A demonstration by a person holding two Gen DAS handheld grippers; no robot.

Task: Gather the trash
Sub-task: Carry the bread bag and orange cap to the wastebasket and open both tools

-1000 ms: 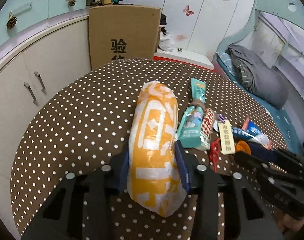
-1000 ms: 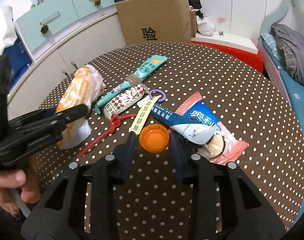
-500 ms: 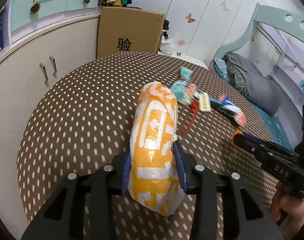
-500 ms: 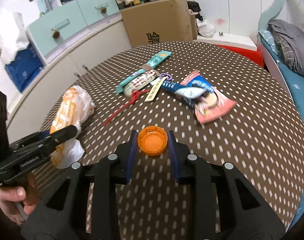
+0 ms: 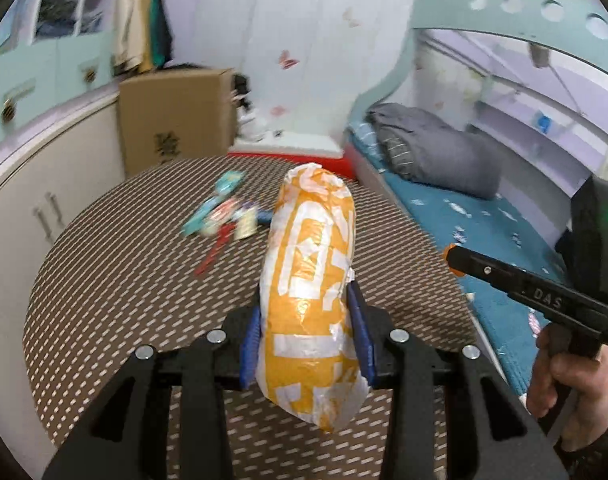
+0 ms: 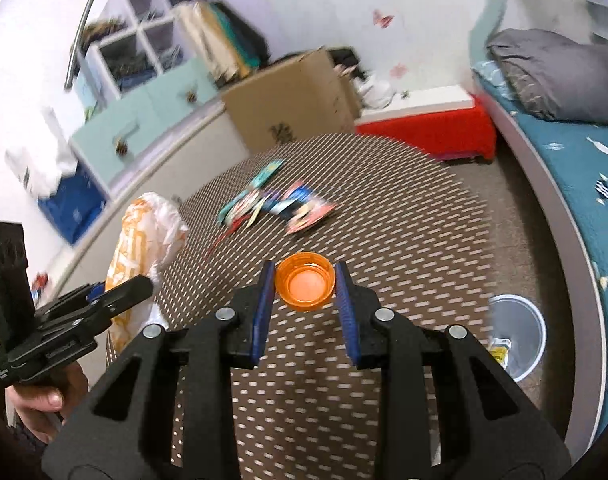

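Trash is in the grip of both tools. Left tool (image 5: 307,332): its blue pads press on either side of an orange-and-white crumpled bag (image 5: 311,280), which stands up between them and sticks out past the fingertips, lifted clear of the brown dotted tabletop (image 5: 116,280). Right tool (image 6: 302,292): its jaws are nearly closed on a small orange cap (image 6: 305,281), hollow side up, pinched at the very tips of the blue pads and held above the tabletop.

Ahead of both tools, well apart from them on the far half of the tabletop, lies a blurred heap of leftover wrappers (image 6: 280,204), with a teal packet and a red cord among them; finer detail is too smeared to tell. To the right of the right tool and lower down, on the floor beside the tabletop's edge, stands a pale grey bin (image 6: 515,336) with a scrap of something yellow inside. Off to the right of the left tool, the other tool comes into its view sideways, a hand (image 5: 571,380) wrapped round its handle. Beyond the tabletop stands a cardboard box (image 5: 176,116), and a bed (image 6: 563,152) with a grey blanket runs along the right.
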